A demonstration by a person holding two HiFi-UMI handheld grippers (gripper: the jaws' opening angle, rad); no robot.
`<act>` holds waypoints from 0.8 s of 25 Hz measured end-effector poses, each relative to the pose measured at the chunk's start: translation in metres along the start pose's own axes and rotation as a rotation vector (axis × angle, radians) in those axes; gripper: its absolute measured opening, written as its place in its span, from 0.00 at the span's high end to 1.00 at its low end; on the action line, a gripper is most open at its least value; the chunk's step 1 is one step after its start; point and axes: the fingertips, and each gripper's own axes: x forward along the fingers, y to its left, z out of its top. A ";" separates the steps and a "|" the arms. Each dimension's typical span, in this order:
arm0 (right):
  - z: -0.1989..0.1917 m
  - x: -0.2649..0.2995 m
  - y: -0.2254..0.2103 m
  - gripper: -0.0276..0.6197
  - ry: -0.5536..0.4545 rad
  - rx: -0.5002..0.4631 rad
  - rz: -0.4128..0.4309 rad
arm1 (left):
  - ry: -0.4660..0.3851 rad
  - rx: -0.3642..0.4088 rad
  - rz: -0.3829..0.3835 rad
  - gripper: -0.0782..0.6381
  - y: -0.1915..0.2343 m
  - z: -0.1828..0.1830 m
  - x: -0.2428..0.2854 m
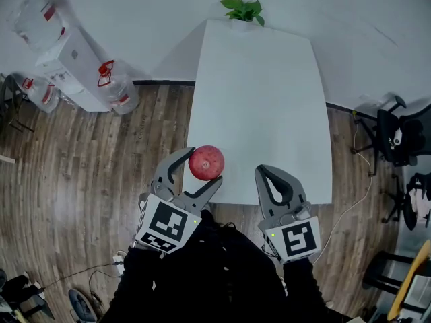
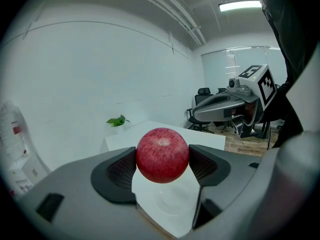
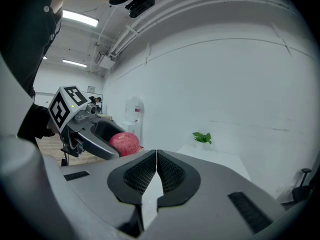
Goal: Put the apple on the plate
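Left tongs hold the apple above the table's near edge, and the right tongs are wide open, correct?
Not quite. The left tongs do hold the apple above the table's near edge, but the right tongs are shut and empty, as the right gripper view shows.

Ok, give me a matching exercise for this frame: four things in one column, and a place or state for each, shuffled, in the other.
1. apple
2. right gripper
3. plant
4. water jug with red handle

A. on the floor, left of the table
B. held in the left gripper
C. at the far end of the table
D. shut, empty

Pairs: 1-B; 2-D; 3-C; 4-A
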 end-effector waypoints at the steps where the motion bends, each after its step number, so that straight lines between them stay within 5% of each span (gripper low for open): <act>1: -0.001 0.001 0.000 0.89 0.002 0.002 -0.002 | 0.000 0.000 -0.003 0.42 0.000 -0.001 0.001; 20: -0.023 0.005 0.000 0.89 0.054 0.030 -0.011 | 0.044 -0.017 -0.083 0.42 -0.010 -0.032 0.029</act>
